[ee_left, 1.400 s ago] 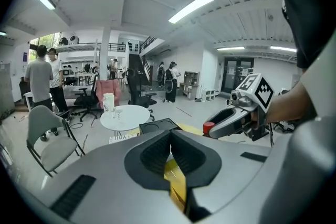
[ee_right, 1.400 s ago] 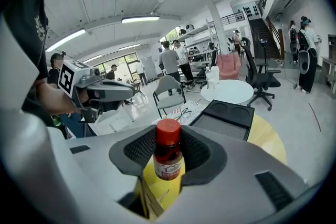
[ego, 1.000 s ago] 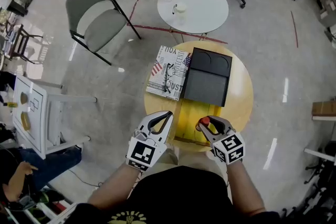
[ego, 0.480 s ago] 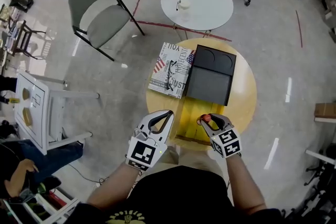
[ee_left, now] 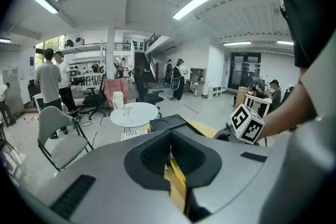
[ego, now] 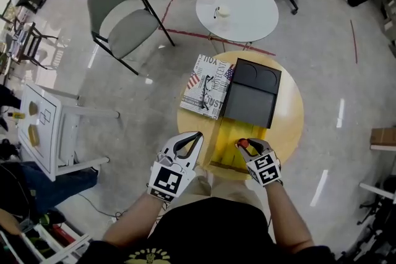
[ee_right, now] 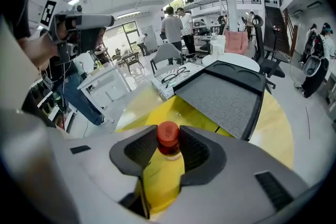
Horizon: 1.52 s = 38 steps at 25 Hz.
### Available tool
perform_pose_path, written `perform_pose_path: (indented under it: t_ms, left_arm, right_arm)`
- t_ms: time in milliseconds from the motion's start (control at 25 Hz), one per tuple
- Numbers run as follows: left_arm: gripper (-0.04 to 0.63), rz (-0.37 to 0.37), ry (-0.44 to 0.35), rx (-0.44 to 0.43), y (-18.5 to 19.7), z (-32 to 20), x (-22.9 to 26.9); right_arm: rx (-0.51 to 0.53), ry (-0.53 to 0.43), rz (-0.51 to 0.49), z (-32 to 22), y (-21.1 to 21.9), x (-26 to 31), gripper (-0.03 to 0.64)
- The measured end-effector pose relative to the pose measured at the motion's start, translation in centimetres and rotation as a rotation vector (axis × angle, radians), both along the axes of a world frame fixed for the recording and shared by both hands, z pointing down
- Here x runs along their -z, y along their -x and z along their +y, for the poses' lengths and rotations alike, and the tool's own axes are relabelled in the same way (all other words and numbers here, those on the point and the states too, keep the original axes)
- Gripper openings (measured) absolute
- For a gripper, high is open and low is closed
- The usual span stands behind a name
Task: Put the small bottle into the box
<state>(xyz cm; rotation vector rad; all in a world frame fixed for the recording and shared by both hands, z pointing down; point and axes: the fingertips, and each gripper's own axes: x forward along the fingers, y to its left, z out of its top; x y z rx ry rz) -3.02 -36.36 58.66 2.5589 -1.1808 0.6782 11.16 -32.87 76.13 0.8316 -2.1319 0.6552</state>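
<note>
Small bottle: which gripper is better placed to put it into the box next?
Right. The right gripper holds the small bottle, its jaws having just closed further on it, over the open box. The left gripper is shut and empty, off to the box's left.

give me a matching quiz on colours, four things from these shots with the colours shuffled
Things:
1. small bottle's cap
2. box lid
3. far round table
4. folding chair

Colours:
a. grey
b. red
c. white
d. black

Pairs: 1-b, 2-d, 3-c, 4-a
</note>
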Motion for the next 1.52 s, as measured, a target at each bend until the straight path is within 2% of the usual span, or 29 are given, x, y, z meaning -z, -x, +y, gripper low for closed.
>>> perform_pose_path:
  t_ms: [280, 560, 720, 880, 1200, 1520]
  left_arm:
    - [0.018, 0.008, -0.034, 0.015, 1.1, 0.7, 1.9]
    - [0.018, 0.017, -0.083, -0.001, 1.5, 2.4, 4.6]
    - [0.018, 0.053, -0.121, -0.014, 1.1, 3.0, 6.4]
    - [0.018, 0.092, -0.140, -0.018, 0.8, 3.6, 8.0]
    - [0.018, 0.083, -0.137, -0.030, 0.9, 6.2, 8.5]
    - [0.018, 0.078, -0.197, -0.043, 1.0, 9.1, 10.6]
  right_arm:
    - [-0.002, 0.001, 0.022, 0.9, 0.4, 0.2, 0.147]
    - [-0.049, -0.039, -0.019, 1.9, 0.0, 2.7, 0.149]
    - [-0.110, -0.119, -0.070, 2.0, -0.4, 6.0, 0.118]
    - [-0.194, -0.228, -0.101, 2.7, -1.3, 9.8, 0.017]
    - [-0.257, -0.364, -0.142, 6.1, -2.1, 16.4, 0.015]
    - [-0.324, -0.512, -0.164, 9.7, -3.6, 23.7, 0.015]
